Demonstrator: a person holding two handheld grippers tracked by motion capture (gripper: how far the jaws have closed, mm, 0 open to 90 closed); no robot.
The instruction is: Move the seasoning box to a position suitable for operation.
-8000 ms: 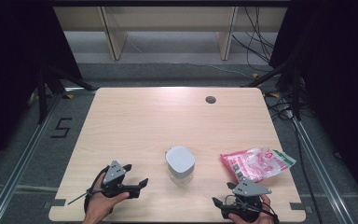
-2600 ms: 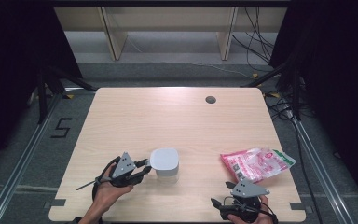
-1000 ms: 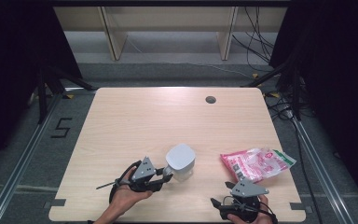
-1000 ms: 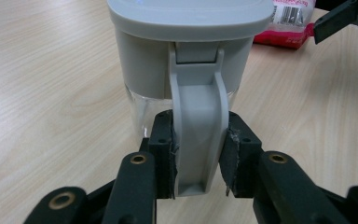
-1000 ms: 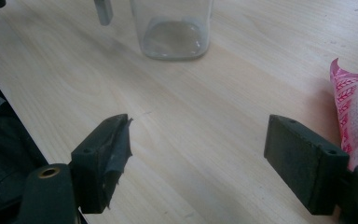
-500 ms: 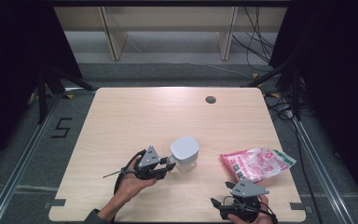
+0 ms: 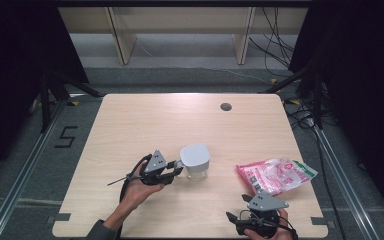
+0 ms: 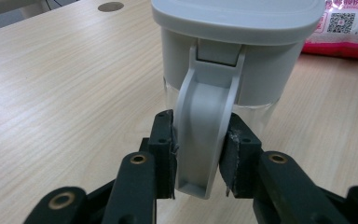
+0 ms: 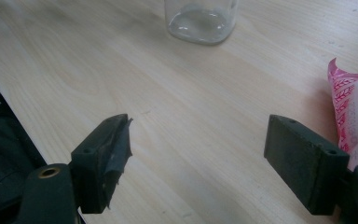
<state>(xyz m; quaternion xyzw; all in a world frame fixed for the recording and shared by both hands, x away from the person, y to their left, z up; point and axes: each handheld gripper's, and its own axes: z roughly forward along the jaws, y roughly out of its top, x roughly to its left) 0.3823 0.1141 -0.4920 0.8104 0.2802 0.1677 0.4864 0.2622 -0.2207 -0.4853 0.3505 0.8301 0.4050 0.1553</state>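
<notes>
Your left gripper [image 8: 199, 154] is clamped on the grey handle [image 8: 204, 130] of the one pitcher [image 7: 195, 161] on the table [image 7: 145, 120]; both black jaws press against the handle's sides. The pitcher has a grey lid [image 8: 235, 16] and a clear lower body, and it stands near the table's middle, towards your edge, just right of your left hand [image 7: 139, 186]. No writing is visible on it.

Your right gripper [image 9: 198, 163] sits with its jaws wide apart and nothing between them, low at the near edge of the table. In the right gripper view the clear base of the pitcher shows ahead, well apart from the jaws.

One pink and white plastic packet [image 7: 275, 174] lies flat at the right of the table, just beyond your right gripper. It carries a green strip at its far end and a printed QR code [image 8: 346, 19], but the lettering on it is too small and blurred to read.

One dark round grommet [image 7: 225, 106] is set into the table near its far edge. On the floor to the left, a marking reads "5" [image 7: 66, 136].
</notes>
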